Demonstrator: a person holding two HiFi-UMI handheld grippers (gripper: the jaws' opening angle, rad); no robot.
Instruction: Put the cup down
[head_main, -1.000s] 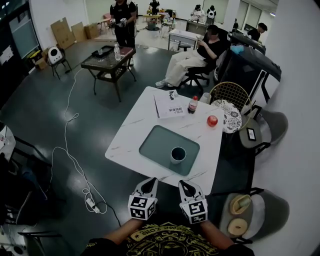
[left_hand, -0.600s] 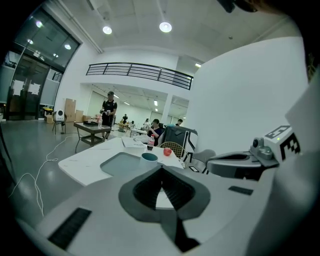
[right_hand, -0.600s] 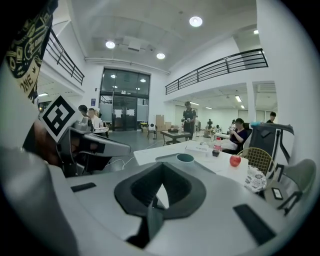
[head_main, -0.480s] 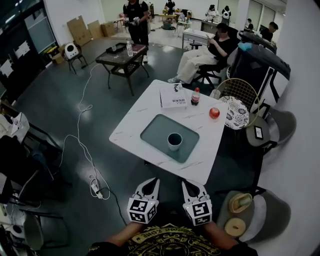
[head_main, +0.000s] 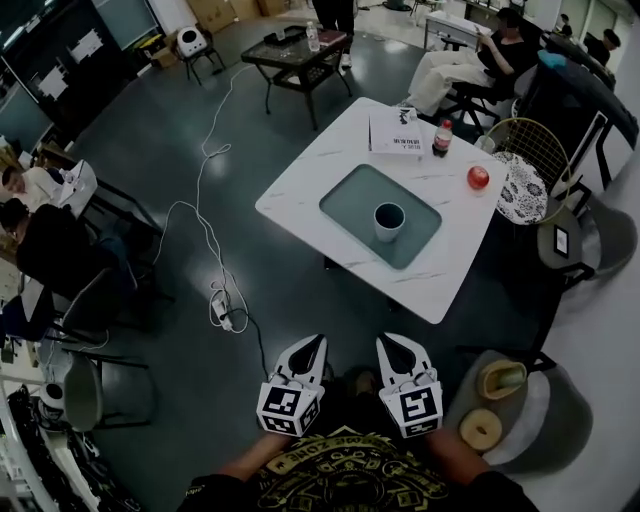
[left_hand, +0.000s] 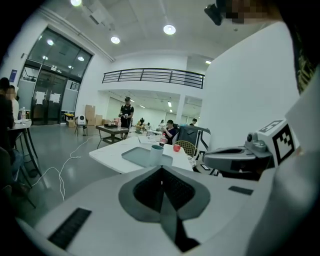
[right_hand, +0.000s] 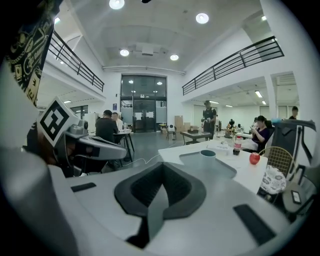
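The cup (head_main: 389, 221) stands upright on the grey tray (head_main: 350, 195) in the middle of the white surface (head_main: 300, 185). It is well apart from both grippers and ahead of them. The left gripper (head_main: 316, 345) and right gripper (head_main: 388, 345) hang side by side close to the person's chest, above the floor. Each has its fingers closed together on nothing. A red apple (head_main: 478, 178) lies beyond the tray.

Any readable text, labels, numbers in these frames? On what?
Nothing reads cleanly.
White booklet on the white marble table: dark print, too small.
Dark bottle with red label: blurred.
Black shirt, gold lettering: blurred.
Cubes on left hand-held gripper and right hand-held gripper: square marker patterns, no letters.
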